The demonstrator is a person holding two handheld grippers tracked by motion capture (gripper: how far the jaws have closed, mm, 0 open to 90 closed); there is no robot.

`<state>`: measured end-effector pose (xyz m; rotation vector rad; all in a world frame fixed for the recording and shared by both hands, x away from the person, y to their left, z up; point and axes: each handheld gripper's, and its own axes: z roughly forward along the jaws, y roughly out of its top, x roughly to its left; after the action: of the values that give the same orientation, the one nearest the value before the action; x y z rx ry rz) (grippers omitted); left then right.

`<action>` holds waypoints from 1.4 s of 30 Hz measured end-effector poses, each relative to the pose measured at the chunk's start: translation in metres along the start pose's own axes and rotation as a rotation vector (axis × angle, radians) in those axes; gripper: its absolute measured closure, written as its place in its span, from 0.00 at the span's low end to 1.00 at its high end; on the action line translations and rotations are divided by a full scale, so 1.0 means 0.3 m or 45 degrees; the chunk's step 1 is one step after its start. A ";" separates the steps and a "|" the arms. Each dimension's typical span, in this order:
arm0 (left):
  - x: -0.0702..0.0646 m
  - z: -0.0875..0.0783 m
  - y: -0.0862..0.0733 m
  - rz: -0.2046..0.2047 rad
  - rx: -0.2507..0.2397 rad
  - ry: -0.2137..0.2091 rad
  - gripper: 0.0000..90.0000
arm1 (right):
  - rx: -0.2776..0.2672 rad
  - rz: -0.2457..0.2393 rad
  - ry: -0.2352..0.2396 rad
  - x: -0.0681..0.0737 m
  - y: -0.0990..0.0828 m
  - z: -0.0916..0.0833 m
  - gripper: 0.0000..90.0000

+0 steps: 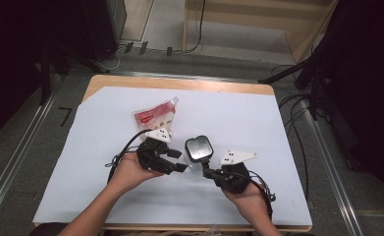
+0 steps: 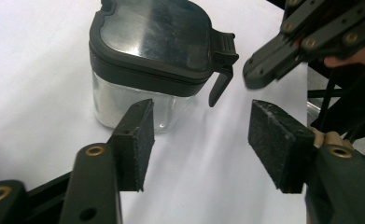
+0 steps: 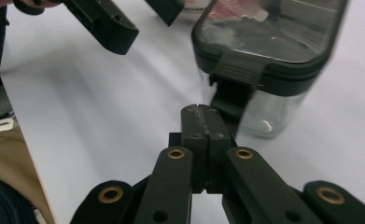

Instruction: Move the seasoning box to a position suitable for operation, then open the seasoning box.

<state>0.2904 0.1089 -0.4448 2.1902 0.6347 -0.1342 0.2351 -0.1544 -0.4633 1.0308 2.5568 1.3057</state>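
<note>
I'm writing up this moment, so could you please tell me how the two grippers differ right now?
The left gripper has its jaws apart with nothing between them; the right gripper has its jaws pressed together. The left gripper sits beside the clear jar, the right at its latch. Both have black jaws.

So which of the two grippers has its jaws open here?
The left gripper: its pads stand apart with nothing between them, beside the jar. The right gripper has its jaws pressed together, by the jar's latch.
</note>
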 end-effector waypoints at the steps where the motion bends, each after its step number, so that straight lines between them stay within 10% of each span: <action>1: 0.001 0.001 0.000 -0.002 -0.003 0.002 0.46 | 0.000 0.000 0.000 0.000 0.000 0.000 1.00; 17: 0.018 -0.004 -0.002 0.018 -0.019 -0.003 0.39 | 0.076 -0.018 0.021 0.006 0.004 0.108 1.00; 42: 0.029 -0.004 0.013 0.030 -0.038 0.012 0.39 | 0.070 0.039 -0.054 -0.039 -0.025 0.069 1.00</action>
<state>0.2997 0.1113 -0.4439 2.1699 0.6119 -0.1015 0.2477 -0.1502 -0.4843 1.0997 2.5692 1.2129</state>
